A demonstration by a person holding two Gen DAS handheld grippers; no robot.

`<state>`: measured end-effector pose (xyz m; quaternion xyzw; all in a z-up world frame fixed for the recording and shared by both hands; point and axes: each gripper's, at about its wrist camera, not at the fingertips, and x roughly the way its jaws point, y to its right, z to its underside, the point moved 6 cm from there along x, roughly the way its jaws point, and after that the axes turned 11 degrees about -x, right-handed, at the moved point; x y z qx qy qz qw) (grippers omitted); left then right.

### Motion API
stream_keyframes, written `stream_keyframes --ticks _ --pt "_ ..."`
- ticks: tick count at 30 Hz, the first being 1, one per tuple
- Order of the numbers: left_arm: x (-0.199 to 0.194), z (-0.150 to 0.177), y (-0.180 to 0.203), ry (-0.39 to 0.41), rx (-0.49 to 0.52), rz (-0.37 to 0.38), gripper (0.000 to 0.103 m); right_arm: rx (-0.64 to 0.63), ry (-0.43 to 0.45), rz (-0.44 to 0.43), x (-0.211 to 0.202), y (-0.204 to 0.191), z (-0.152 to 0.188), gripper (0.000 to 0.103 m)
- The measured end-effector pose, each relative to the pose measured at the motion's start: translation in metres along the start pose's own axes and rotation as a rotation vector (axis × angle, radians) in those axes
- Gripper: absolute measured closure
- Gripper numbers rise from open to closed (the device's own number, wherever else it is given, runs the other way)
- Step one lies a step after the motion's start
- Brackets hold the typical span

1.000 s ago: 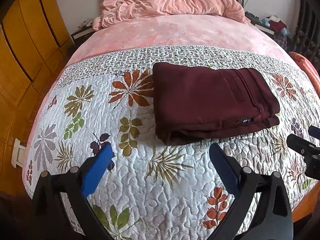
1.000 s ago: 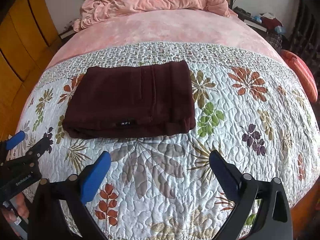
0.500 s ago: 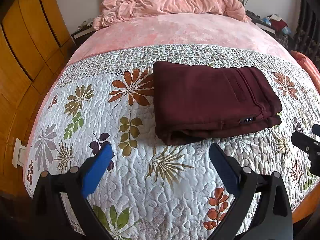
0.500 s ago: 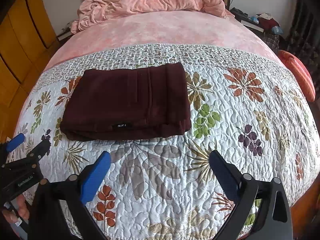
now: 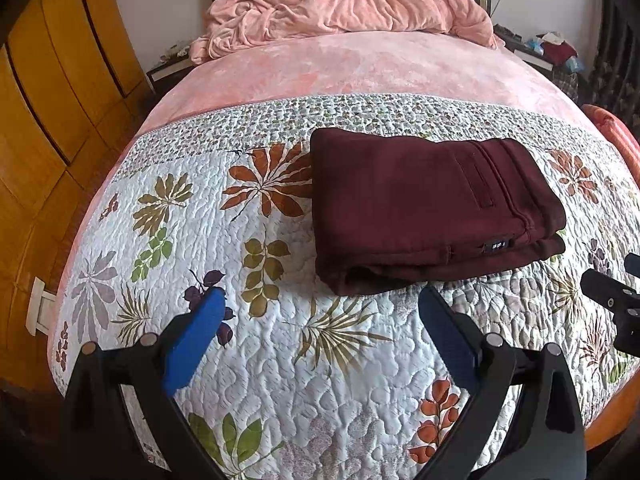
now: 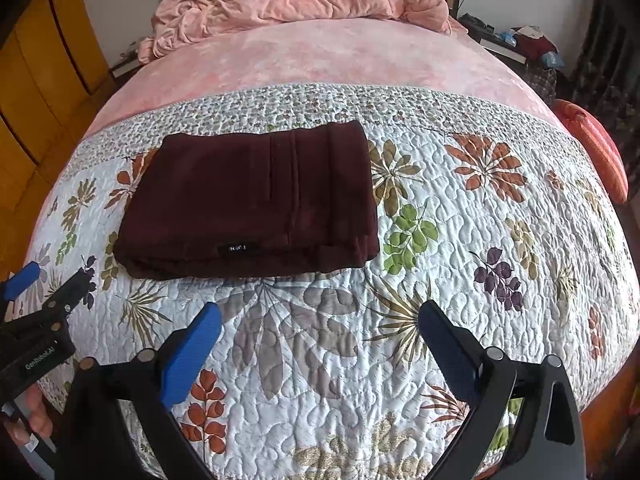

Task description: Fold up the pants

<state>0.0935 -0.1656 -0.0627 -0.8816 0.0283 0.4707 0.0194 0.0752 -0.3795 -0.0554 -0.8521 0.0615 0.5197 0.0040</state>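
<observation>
The dark maroon pants point(image 5: 428, 208) lie folded into a flat rectangle on the floral quilt point(image 5: 280, 360), a small black label on their near edge. They also show in the right wrist view point(image 6: 256, 204). My left gripper point(image 5: 320, 312) is open and empty, held above the quilt just short of the pants' near left corner. My right gripper point(image 6: 320, 320) is open and empty, above the quilt in front of the pants' near right part. The other gripper shows at each view's edge point(image 6: 36, 320).
A crumpled pink blanket point(image 5: 340, 4) is heaped at the head of the bed on a pink sheet point(image 5: 360, 68). Wooden wardrobe doors point(image 5: 44, 92) stand along the left. An orange cushion point(image 6: 596, 148) lies at the bed's right edge. Cluttered nightstands flank the headboard.
Both grippers have drawn back slightly toward the foot of the bed, staying open. The folded pants have not moved.
</observation>
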Motion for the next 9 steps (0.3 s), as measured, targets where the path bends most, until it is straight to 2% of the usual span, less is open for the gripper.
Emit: stream_keyframes --ticks 9 --pt "0.0019 0.0018 -0.0012 -0.02 -0.006 -0.006 0.006 0.019 -0.013 0.003 0.0043 0.0038 0.0014 0.004"
